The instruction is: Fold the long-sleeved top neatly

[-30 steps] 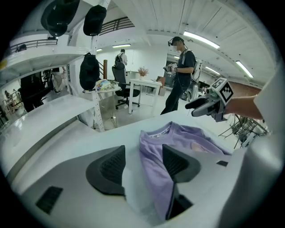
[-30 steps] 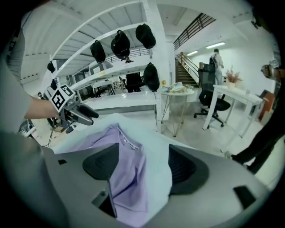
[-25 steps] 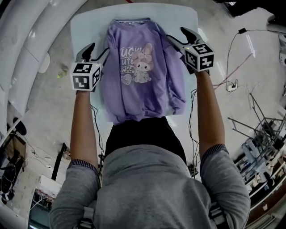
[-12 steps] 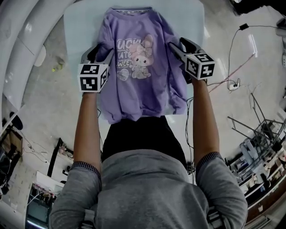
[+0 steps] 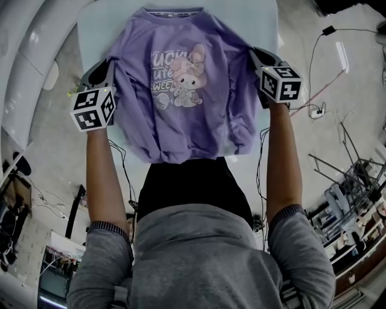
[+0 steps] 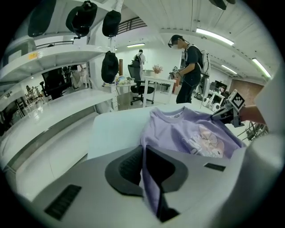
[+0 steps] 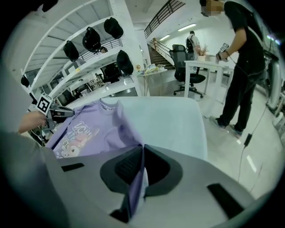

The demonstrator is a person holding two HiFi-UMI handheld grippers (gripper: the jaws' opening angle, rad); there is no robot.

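Observation:
A purple long-sleeved top [image 5: 181, 90] with a bunny print lies face up on the pale table [image 5: 256, 18], its hem hanging over the near edge. My left gripper [image 5: 107, 71] is at the top's left side. Its jaws have just been closing and now pinch a fold of purple fabric [image 6: 149, 178]. At the right side, my right gripper [image 5: 256, 55] has likewise just been closing, and purple fabric [image 7: 136, 187] is clamped between its jaws. The top is stretched wide between the two grippers. The sleeves are hard to make out.
White curved shelving [image 5: 30, 60] runs along the left of the table. Cables [image 5: 313, 90] lie on the floor at the right. A person [image 7: 242, 67] stands beyond the table's far right, near a desk and an office chair [image 7: 189, 67].
Both grippers went from open beside the top to shut on its side edges. The left one moved outward to the left, and the top is now spread wider.

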